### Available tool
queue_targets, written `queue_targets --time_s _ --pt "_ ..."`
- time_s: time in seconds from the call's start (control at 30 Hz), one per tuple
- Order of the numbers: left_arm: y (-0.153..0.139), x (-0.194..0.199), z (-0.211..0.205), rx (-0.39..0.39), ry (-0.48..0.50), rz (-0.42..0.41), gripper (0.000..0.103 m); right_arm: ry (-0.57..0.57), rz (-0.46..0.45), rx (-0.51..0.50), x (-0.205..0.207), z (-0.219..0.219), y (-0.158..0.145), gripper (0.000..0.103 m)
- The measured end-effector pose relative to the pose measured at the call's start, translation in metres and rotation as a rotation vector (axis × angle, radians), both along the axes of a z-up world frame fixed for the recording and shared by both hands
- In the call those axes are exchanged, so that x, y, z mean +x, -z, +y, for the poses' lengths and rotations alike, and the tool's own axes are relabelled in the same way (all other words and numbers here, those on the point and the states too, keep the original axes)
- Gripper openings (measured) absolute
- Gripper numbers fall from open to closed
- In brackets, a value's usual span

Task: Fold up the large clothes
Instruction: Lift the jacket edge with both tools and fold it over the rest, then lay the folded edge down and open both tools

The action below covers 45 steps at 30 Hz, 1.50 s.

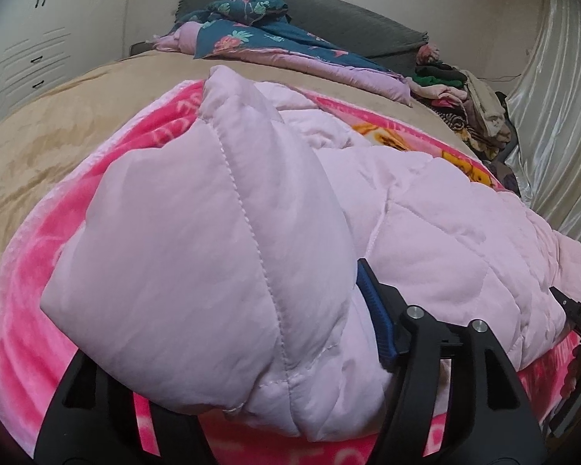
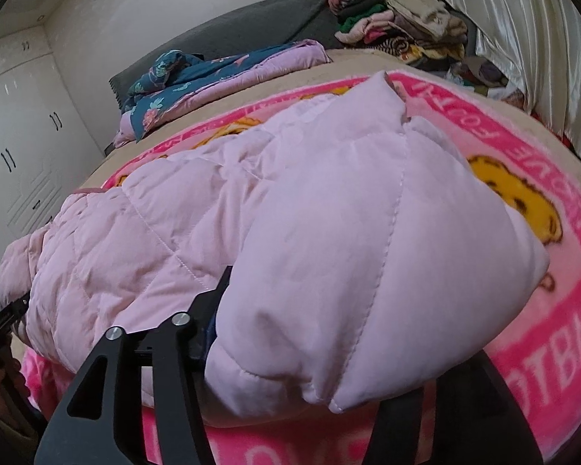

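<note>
A pale pink quilted jacket [image 1: 426, 209] [image 2: 143, 224] lies on a bright pink cartoon blanket [image 1: 23, 290] [image 2: 523, 283] spread over the bed. In the left wrist view a puffy folded part of the jacket [image 1: 182, 232] fills the space between the fingers of my left gripper [image 1: 228, 310]. Its blue-padded right finger [image 1: 375, 310] shows beside the fabric, and the other finger is hidden under it. My right gripper [image 2: 352, 310] likewise has a puffy fold [image 2: 368, 232] lying between its widely spread fingers, with only the left finger [image 2: 213, 302] showing. Both stand open, the fabric resting loose.
A tan bedspread [image 1: 58, 124] lies under the blanket. At the bed's far end are a folded blue floral quilt [image 1: 251, 38], a grey headboard cushion [image 1: 348, 27] and a pile of clothes [image 1: 468, 93]. A shiny curtain [image 1: 554, 97] hangs on the right, white wardrobes [image 2: 19, 135] on the left.
</note>
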<state>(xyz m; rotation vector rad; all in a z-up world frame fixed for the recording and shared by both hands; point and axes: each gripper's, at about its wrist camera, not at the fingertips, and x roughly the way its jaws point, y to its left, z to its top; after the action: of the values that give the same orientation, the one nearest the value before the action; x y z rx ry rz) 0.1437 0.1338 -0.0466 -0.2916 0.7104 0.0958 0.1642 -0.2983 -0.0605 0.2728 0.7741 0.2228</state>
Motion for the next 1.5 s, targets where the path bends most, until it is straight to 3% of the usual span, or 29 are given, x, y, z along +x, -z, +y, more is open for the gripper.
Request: queue_targets --time_s 0.3,0.57,0.8,0.9,1.13,1.37,1.5 --pt "0.001 -0.006 -0.003 -0.011 -0.021 0.022 0.071 0.021 0.059 0.079 -0.002 -0.02 0.007 0.081" --pt "-0.007 -0.014 -0.009 0.018 -0.013 0.029 0.093 0.016 0.058 0.065 -0.018 -0.026 0.003 0.087" --pt "-0.011 -0.021 -0.008 0.025 -0.02 0.033 0.093 0.021 0.057 0.048 -0.03 -0.032 -0.002 0.092" --pt "-0.014 -0.024 -0.008 0.032 -0.024 0.034 0.093 0.047 0.048 0.016 -0.038 -0.034 -0.005 0.099" --pt "-0.02 -0.035 -0.005 0.022 -0.037 0.029 0.093 0.064 0.036 -0.008 -0.05 -0.042 -0.015 0.099" --pt "-0.035 -0.049 -0.01 0.063 -0.044 0.014 0.094 0.101 -0.036 -0.057 -0.065 -0.049 -0.042 0.099" --pt "-0.053 -0.06 -0.017 0.102 -0.041 -0.037 0.094 0.086 -0.09 -0.09 -0.078 -0.044 -0.061 0.099"
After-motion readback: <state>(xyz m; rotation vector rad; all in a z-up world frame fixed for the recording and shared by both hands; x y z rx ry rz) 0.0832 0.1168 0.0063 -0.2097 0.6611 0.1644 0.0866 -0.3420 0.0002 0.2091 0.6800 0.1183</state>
